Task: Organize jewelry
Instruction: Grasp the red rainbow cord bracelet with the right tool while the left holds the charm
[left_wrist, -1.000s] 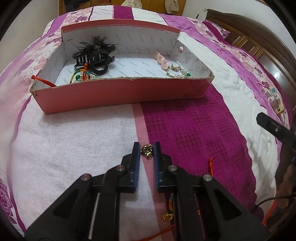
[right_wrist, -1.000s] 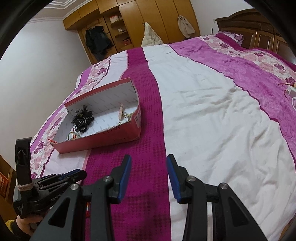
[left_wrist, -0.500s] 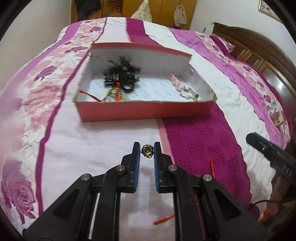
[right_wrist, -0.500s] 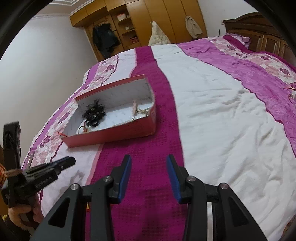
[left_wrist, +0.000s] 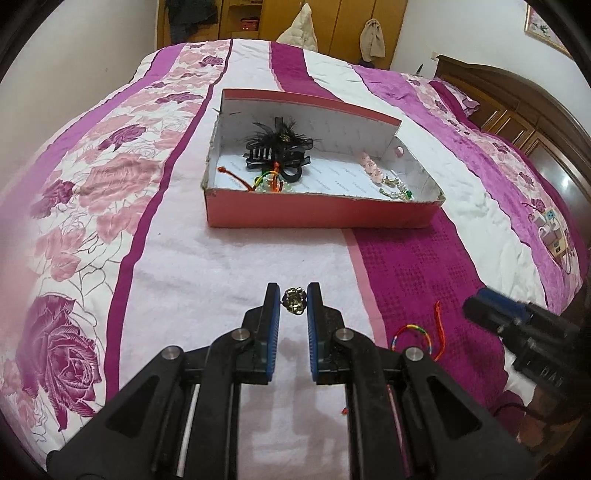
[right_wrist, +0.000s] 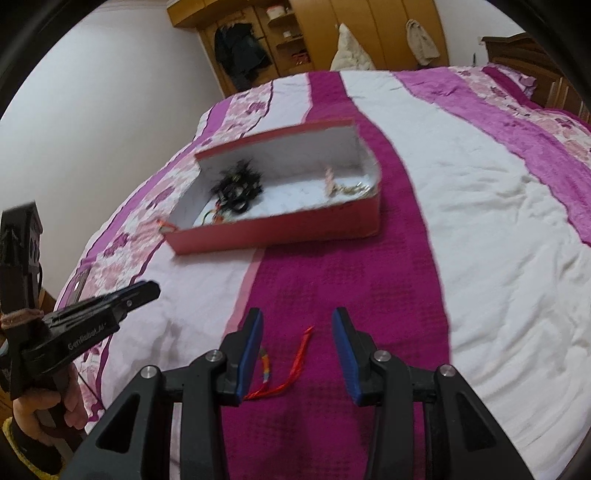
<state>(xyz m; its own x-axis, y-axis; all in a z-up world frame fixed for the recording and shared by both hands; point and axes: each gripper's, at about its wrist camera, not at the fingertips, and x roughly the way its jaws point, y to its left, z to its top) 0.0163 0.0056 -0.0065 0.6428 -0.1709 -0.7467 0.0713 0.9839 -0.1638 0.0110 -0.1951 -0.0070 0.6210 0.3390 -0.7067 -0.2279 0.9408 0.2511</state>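
The little gold charm (left_wrist: 293, 301) is pinched right at the tips of the left gripper (left_wrist: 293, 300), held up above the white part of the bedspread (left_wrist: 207, 273), well short of the red cardboard box (left_wrist: 317, 216). That box sits further up the bed, open on top, and already has a black feathery hair clip (left_wrist: 279, 149) in its left half with some colourful cord bracelets (left_wrist: 267, 181) tangled just in front of it, plus a pink piece (left_wrist: 370, 168) and a pearl-and-gold bit (left_wrist: 397, 190) over on the right side. On the dark magenta stripe near the grippers there's a rainbow cord bracelet (left_wrist: 410, 334) with a red string (right_wrist: 301, 360) trailing off it, lying loose on the cover. The right gripper (right_wrist: 297, 350) has its jaws spread wide with nothing between them, hanging over that red string. Wooden wardrobes (right_wrist: 306, 40) at the far end of the room.
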